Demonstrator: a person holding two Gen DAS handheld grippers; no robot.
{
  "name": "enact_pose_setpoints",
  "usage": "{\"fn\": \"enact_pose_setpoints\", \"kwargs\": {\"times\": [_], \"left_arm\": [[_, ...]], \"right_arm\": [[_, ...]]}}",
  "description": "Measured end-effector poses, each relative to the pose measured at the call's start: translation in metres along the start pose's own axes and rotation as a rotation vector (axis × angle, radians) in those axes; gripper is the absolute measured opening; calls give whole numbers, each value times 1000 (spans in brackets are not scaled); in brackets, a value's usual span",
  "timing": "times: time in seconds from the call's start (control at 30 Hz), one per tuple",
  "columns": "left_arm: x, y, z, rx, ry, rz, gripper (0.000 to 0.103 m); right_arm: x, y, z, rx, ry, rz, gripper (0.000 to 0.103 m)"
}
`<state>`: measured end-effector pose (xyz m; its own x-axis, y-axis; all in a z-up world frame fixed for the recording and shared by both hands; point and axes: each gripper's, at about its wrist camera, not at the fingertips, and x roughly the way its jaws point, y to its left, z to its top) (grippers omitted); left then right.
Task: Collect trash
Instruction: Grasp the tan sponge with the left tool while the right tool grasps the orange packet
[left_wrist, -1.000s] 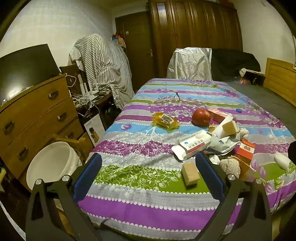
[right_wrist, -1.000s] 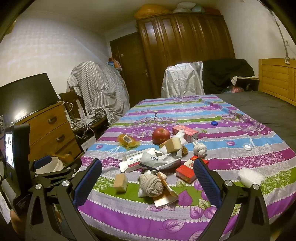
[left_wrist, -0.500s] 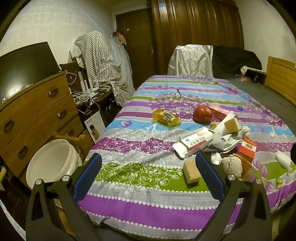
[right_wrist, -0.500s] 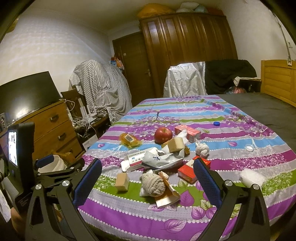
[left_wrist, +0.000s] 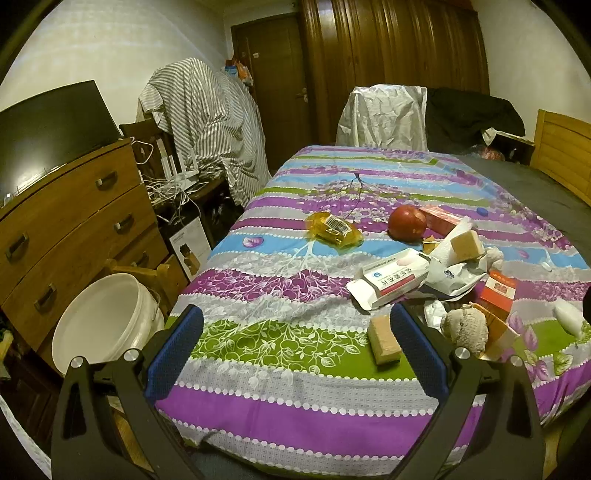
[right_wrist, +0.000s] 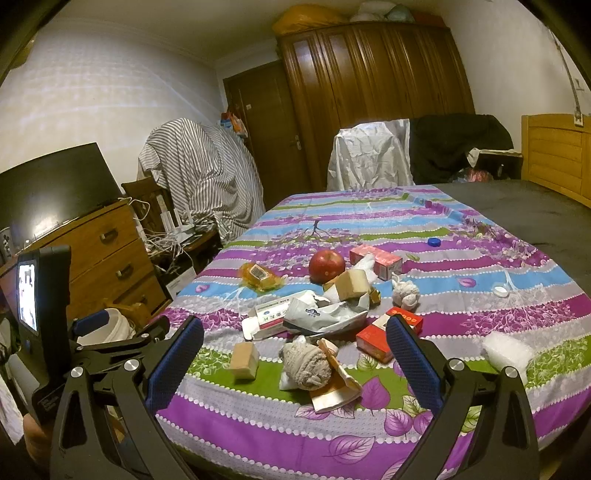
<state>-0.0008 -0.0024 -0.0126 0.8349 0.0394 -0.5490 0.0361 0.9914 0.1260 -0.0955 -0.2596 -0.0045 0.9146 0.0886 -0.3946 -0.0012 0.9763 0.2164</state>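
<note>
Left gripper (left_wrist: 295, 347), right gripper (right_wrist: 295, 354): jaws spread, empty, poised at bed's near edge. Trash pile (right_wrist: 325, 321): centre frame on bedspread (right_wrist: 461, 295). White bucket (left_wrist: 99, 325): lower left, likely the bin.

Left wrist view: the tan block (left_wrist: 383, 340) is partly covered by the left gripper's right finger (left_wrist: 417, 350). The white object (left_wrist: 569, 318) at the right edge is cut off; its identity cannot be determined. Print on the white carton (left_wrist: 391, 281) is too small to read.

Right wrist view: the white bucket (right_wrist: 110, 326) is largely hidden behind the left gripper (right_wrist: 122, 332). The red box (right_wrist: 384, 334) is partly screened by a finger (right_wrist: 413, 363). The small screen (right_wrist: 27, 295) is blurred, possibly showing a camera feed.
</note>
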Motion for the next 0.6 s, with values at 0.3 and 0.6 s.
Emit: {"fn": "enact_pose_setpoints", "kwargs": {"times": [0.3,0.6], "left_arm": [[7,1,-3,2,20,3,98],[28,2,-26,71,67,-18,98]], "right_arm": [[4,0,-6,-2,9,2,98],[46,-6,-31,-61,153,24,55]]}}
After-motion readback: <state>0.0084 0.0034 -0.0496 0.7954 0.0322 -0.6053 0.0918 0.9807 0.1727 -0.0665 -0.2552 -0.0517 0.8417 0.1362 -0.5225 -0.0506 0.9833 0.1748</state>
